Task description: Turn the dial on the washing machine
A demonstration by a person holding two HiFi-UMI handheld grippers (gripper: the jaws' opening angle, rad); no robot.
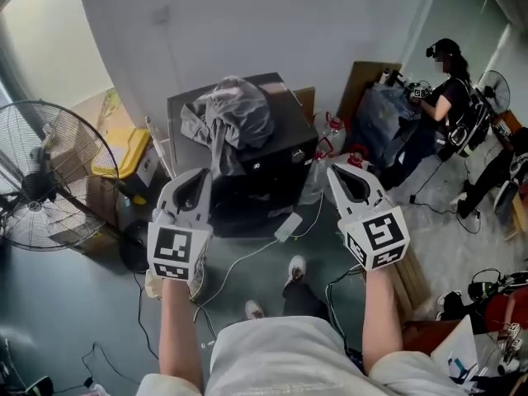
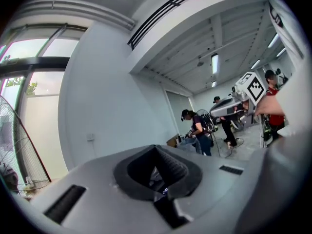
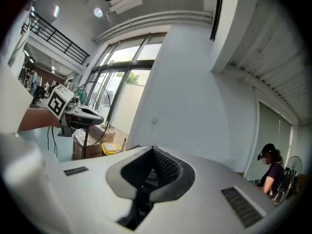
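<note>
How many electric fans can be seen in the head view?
2. One large standing fan is at the left edge; a smaller fan stands at the upper right, beside the person. Others may be hidden.

Wall: standing pale and bare.
Floor: lying grey-green (cables trailing across).
Windows: letting daylight in.
Fan: standing left.

Head view steeply down from above; both gripper views level, sharing white wall.
</note>
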